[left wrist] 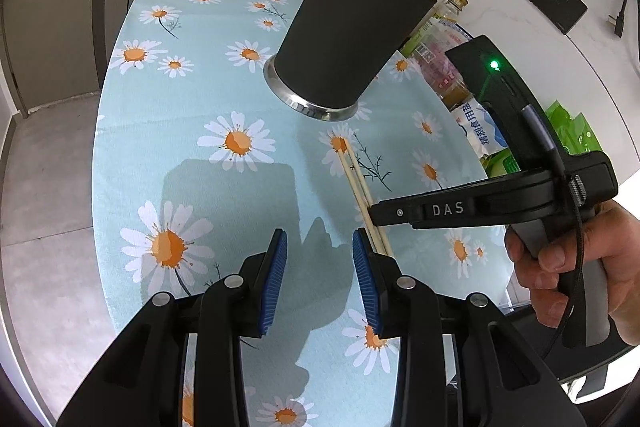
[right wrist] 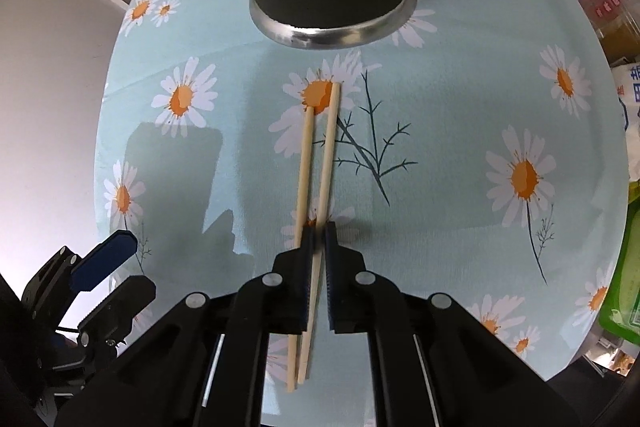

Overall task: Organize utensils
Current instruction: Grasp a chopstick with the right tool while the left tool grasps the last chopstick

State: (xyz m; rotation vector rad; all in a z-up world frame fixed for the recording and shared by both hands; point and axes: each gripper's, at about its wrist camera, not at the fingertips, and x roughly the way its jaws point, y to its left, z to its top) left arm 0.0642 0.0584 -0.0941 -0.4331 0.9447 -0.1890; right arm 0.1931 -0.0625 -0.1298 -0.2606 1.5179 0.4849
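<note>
1. The right gripper (right wrist: 319, 227) was seen closed on one chopstick (right wrist: 326, 163).
2. The other chopstick (right wrist: 305, 163) lay beside it, mid-table (right wrist: 460, 115).
3. The left gripper (left wrist: 320, 283) was held open, empty.
4. Pickup was judged underway; lifting into the dark holder (left wrist: 340, 39) was called for next.

Both views are bright and evenly lit, with sharp focus across the daisy tablecloth (left wrist: 208, 99) and strong fisheye bending plus dark vignetting at the frame corners. Soft grey shadows fall at lower centre-left, and the holder's steel base ring (right wrist: 332, 31) shows mild glare.
</note>
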